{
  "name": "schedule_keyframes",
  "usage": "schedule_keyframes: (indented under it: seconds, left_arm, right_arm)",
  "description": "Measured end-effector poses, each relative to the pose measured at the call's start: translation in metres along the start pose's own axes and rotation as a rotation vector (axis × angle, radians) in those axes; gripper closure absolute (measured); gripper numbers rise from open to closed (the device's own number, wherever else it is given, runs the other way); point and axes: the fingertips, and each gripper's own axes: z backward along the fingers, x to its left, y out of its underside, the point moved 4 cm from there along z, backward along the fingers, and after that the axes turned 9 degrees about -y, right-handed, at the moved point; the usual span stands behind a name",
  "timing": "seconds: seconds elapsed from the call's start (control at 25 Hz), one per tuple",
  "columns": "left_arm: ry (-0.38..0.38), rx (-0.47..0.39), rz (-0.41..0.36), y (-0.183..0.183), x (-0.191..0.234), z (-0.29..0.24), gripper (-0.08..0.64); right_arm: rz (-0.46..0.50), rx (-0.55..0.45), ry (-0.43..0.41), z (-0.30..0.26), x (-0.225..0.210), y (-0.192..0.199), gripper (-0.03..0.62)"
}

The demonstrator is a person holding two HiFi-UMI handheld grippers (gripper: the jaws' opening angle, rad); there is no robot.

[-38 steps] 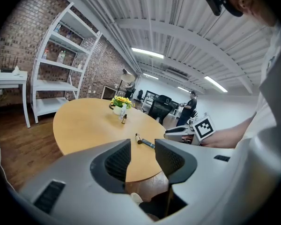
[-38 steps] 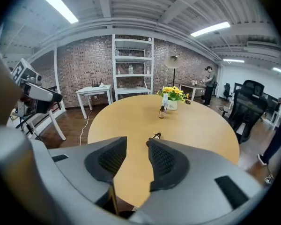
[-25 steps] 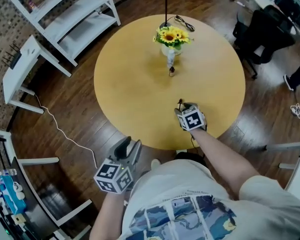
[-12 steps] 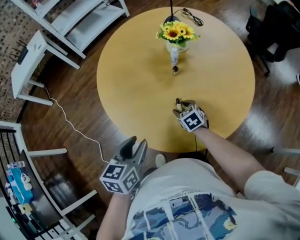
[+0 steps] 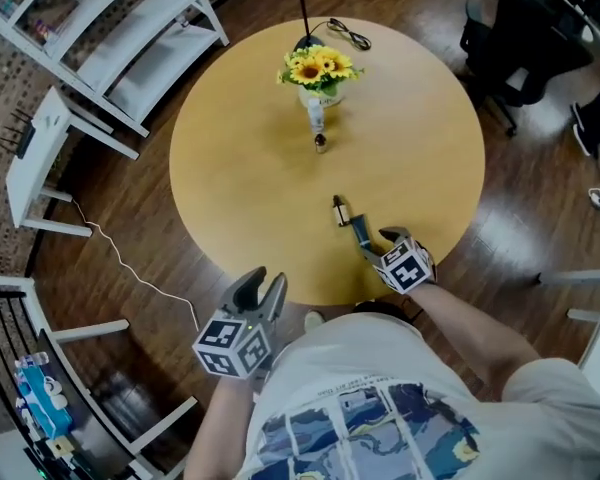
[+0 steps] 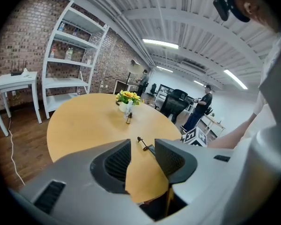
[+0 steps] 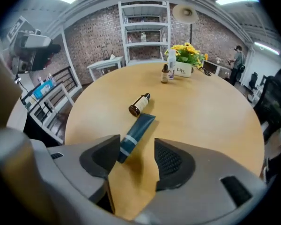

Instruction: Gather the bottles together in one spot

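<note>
A dark teal tube [image 7: 136,132] lies on the round yellow table [image 5: 240,168], with a brown bottle [image 7: 139,104] lying on its side just beyond it. My right gripper [image 7: 131,159] has just been opening and stands open; the tube's near end rests at the mouth of its jaws, untouched. In the head view the tube [image 5: 361,233] and brown bottle [image 5: 339,210] lie ahead of the right gripper [image 5: 378,244]. Farther off, a small brown bottle [image 5: 321,143] and a clear bottle [image 5: 316,118] stand upright. My left gripper [image 5: 261,292] is open and empty, off the table's near edge.
A white vase of sunflowers [image 5: 316,71] stands behind the upright bottles, with a black lamp base and cord [image 5: 325,34] at the far rim. White shelving [image 5: 110,38] and a small white table [image 5: 40,158] stand to the left; dark office chairs [image 5: 520,38] are to the right.
My right gripper has drawn back toward the table's near edge, uncovering the teal tube and brown bottle that now lie free in front of it. The left gripper has shifted only slightly.
</note>
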Motion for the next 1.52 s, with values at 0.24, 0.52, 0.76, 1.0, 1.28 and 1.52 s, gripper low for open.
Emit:
schedule_keyframes:
  seconds: [0.24,0.52,0.76,1.0,1.28,1.52]
  left_arm:
    - [0.119,0.031,-0.095,-0.005,-0.026,-0.012,0.41]
    - [0.173,0.037,-0.14,0.002,-0.018,0.002,0.41]
    - [0.339,0.026,-0.099,0.003,-0.02,0.012,0.41]
    - [0.685,-0.053,-0.083,-0.026,-0.053,0.031,0.41]
    - [1.051,-0.068,0.085,-0.048,-0.106,0.051,0.365]
    - [1.048,-0.049,0.066,-0.061,-0.133,0.026,0.388]
  right_arm:
    - [0.017,0.059,0.037,-0.028,0.019,0.002,0.342]
    - [0.002,0.01,0.143,-0.005,0.023,0.014,0.457]
    - [-0.051,-0.333,0.067,0.071,0.074,-0.02,0.459]
    - [-0.024,-0.714,-0.272,0.15,0.173,-0.075,0.458]
    - [-0.05,-0.814,-0.435,0.181,0.208,-0.077,0.459]
    - [-0.064,-0.815,-0.518,0.193,0.173,-0.071,0.459]
